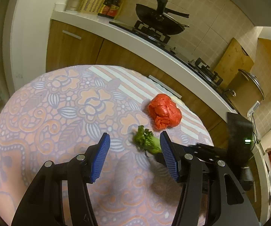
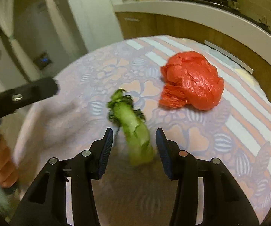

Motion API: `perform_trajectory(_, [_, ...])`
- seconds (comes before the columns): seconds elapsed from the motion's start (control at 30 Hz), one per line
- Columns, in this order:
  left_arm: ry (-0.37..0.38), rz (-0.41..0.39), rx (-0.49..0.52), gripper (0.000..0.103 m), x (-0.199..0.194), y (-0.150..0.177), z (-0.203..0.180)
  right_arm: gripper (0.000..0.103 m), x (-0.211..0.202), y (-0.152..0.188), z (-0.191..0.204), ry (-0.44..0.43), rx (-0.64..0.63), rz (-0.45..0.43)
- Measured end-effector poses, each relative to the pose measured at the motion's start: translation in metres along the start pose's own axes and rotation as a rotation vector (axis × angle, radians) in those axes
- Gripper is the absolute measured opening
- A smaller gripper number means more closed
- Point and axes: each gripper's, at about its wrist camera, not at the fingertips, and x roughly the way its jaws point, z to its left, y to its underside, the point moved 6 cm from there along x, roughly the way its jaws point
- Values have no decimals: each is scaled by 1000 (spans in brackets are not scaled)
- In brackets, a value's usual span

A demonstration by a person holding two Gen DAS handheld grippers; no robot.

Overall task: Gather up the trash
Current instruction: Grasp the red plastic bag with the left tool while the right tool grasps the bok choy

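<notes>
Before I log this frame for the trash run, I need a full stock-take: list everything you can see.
Vegetable scrap: one, green, on the tablecloth between the right gripper's pads.
Crumpled plastic bag: one, red, on the cloth beyond the scrap.
Tablecloth: one, pink and lilac floral.
Wok: one, black, on the stove.
Basket: one, yellow, on the counter.
Sauce bottles: two, dark, beside the basket.
Cutting board: one, wooden, against the wall.
Left gripper: open, empty.
Right gripper: open.
Hand: one, at the left edge of the right wrist view.
</notes>
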Motion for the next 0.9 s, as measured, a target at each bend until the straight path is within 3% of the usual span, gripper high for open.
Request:
perform_trajectory(0.03, [1,2,9,54,1,-1,-3,42,0,0,1,10,2,-3])
perform_trajectory(0.07, [1,2,21,54,1,-2,-7,27,-2,0,2,5,1,-8])
perform_trajectory(0.1, [2,1,30,54,1,-3,-10,22,-6,1,3,-6,-3,-13])
perform_trajectory(0.27, [19,6,68,54,10,-10,-30,22,-45,16,-15,16,75,-117])
perform_trajectory(0.37, [21,25,112,54,25,-13,-48,22,-81,31,-49,131,159,-226])
perform_trajectory(0.47, [12,49,137,68,50,-18,-68,22,-94,36,-86,241,242,-264])
perform_trajectory(0.57, [-8,71,154,68,82,-25,-82,22,-96,33,-110,290,298,-281])
perform_trajectory(0.73, [-137,66,172,72,132,-30,-81,22,-87,30,-124,339,345,-296])
perform_trajectory(0.9, [-95,125,118,73,161,-25,-79,22,-82,29,-116,367,308,-294])
